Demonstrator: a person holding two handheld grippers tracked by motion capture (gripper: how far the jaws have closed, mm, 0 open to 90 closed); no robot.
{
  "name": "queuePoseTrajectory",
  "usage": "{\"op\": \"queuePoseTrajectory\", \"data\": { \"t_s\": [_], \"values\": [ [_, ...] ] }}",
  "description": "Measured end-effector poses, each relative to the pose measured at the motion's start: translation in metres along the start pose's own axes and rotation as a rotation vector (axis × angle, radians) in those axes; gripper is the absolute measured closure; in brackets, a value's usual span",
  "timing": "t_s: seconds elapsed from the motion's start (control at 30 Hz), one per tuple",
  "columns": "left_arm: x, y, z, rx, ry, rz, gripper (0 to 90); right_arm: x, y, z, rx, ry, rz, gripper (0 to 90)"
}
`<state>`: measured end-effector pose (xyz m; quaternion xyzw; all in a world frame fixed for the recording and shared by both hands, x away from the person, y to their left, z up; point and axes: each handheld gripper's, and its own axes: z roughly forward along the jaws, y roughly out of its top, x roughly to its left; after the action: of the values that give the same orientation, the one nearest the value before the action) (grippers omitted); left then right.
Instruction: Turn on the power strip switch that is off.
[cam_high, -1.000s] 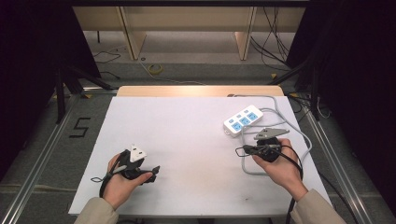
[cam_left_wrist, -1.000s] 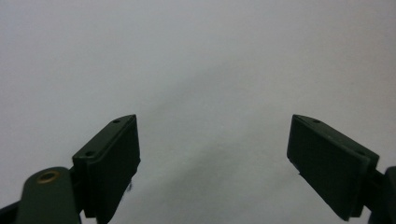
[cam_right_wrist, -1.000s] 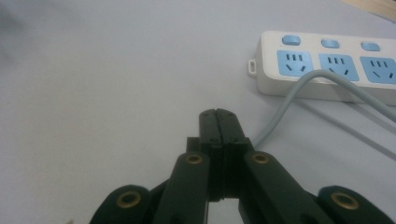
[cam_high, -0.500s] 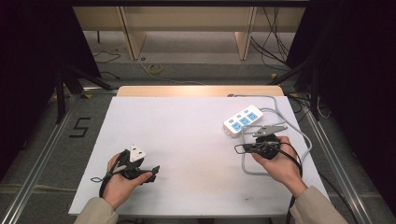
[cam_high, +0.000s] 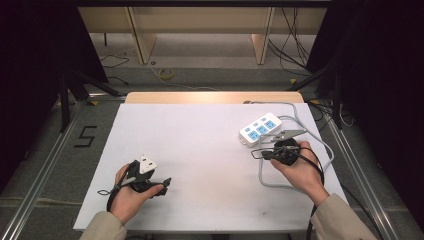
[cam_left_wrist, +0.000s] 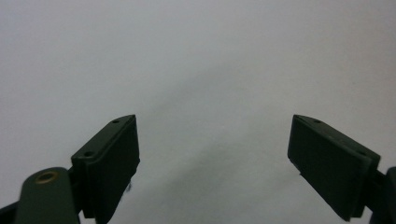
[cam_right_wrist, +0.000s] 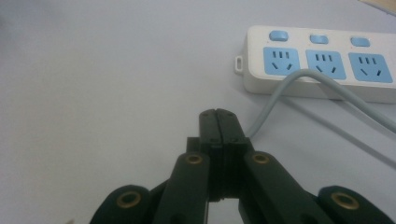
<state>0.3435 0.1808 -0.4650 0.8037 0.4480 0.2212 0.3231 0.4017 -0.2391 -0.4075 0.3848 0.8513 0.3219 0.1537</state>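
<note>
A white power strip (cam_high: 260, 128) is lying at the right rear of the white table (cam_high: 200, 145), angled, with its grey cord (cam_high: 320, 145) looping off its far end, around the right side and back toward the person. In the right gripper view the strip (cam_right_wrist: 322, 63) is showing three blue sockets, each with a blue switch above it; no brand name or printed text is legible on it. A black numeral "5" (cam_high: 86, 136) is marked on the floor left of the table. The right gripper (cam_high: 261, 153) is sitting just in front of the strip, close to it but not touching. In its own view the right gripper (cam_right_wrist: 218, 116) is showing its jaws pressed fully together with nothing between them, and the cord (cam_right_wrist: 289, 88) is passing just beside the tips. The left gripper (cam_high: 165, 184) is resting near the table's front left edge, well apart from the strip. In its own view the left gripper (cam_left_wrist: 212, 154) is holding its jaws wide apart over bare table, gripping nothing. The middle of the table between the two hands is lying open, and the strip is sitting near the right edge.
</note>
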Motion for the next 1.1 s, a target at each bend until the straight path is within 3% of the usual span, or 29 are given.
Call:
{"op": "queuePoseTrajectory", "data": {
  "t_s": [1.1],
  "values": [
    [-0.001,0.000,0.001,0.003,0.003,0.004,16.3,-0.012,0.017,0.006,0.041,-0.020,-0.004,90.0]
  ]
}}
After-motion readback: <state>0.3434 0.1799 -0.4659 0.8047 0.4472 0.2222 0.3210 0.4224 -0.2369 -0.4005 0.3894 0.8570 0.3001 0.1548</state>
